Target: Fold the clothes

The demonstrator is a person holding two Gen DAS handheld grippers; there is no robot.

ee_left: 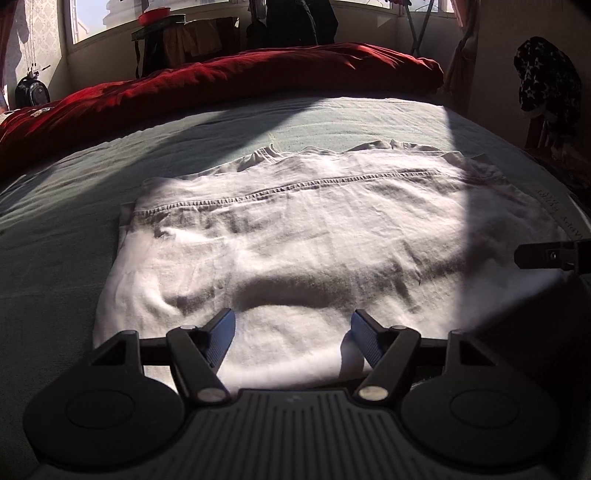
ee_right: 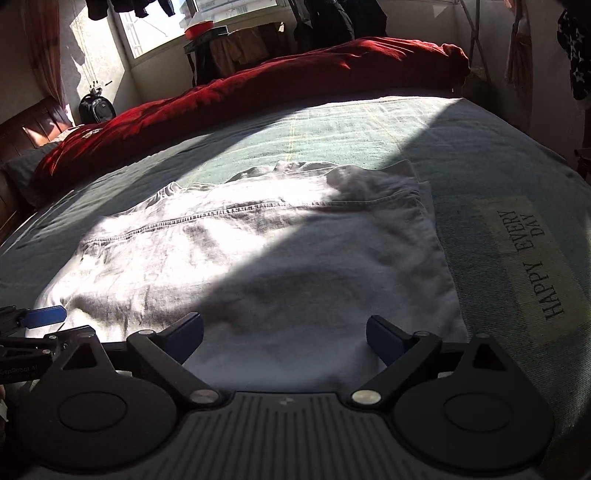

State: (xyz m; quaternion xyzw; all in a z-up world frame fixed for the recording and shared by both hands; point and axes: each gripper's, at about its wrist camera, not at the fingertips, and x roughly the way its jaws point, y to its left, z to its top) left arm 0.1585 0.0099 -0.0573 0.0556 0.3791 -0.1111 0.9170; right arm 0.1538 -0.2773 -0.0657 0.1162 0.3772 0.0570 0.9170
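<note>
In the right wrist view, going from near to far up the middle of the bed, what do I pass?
Right tool → white garment → bare green bedsheet → red duvet → window.

On my right-hand view I can read "HAPPY EVERY DAY" in dark capitals on a pale patch [ee_right: 524, 266] sewn onto the bed cover [ee_right: 480, 155], running sideways beside the white garment. On my left-hand view the same lettering [ee_left: 554, 206] curls along the cover's edge, upside down and too small to read properly. Faint print on the other tool's body at the left edge is unclear.
</note>
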